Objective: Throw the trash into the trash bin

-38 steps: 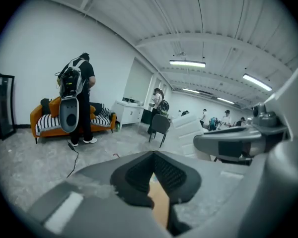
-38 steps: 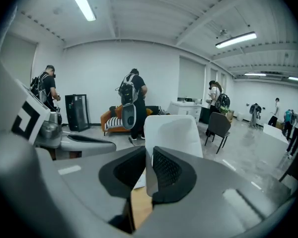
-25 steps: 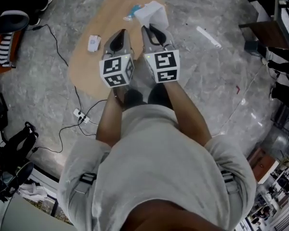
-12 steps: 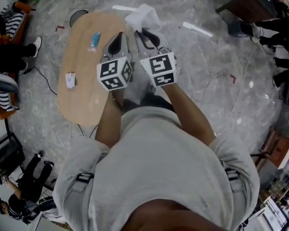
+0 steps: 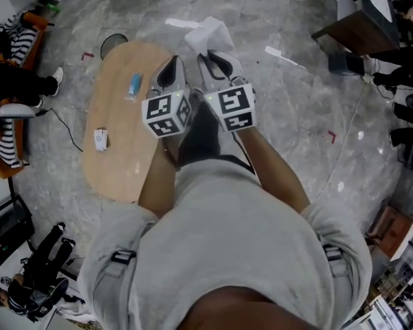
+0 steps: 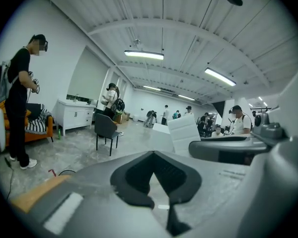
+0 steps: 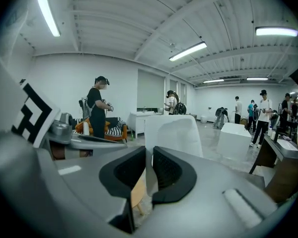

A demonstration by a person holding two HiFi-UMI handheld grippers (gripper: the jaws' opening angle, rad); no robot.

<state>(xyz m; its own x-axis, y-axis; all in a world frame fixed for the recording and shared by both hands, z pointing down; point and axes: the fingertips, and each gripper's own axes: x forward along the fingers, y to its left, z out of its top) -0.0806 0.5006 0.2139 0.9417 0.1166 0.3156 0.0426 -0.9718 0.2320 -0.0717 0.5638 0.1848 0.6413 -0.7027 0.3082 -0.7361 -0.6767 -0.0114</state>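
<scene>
1. Trash bin (image 5: 112, 45): a small round dark-rimmed bin on the floor, just beside the far end of the oval wooden table (image 5: 120, 163). It lies ahead and to the left of both claws.

2. Table top: 1 blue item (image 5: 133, 86) and 1 small white item (image 5: 101, 139) lie on it, well apart from each other and untouched.

3. Left gripper (image 5: 171, 66): held out level over the right edge of the table. Its own view shows the pad tips meeting with nothing between them. It is the claw nearer the bin but carries nothing.

4. Right gripper (image 5: 210, 55): just beside the left one, over the floor. Its pads are pressed onto a thin edge of the white trash (image 5: 208, 34), a crumpled paper-like piece that stands out beyond the fingertips, its long axis roughly in line with the claw.

5. Judgement: the trash is held, not yet over the bin. The coming move turns on carrying the right claw forward and leftward, past the table's end, until the paper hangs above the bin's mouth. Risk: light paper may drift past so small an opening.
</scene>
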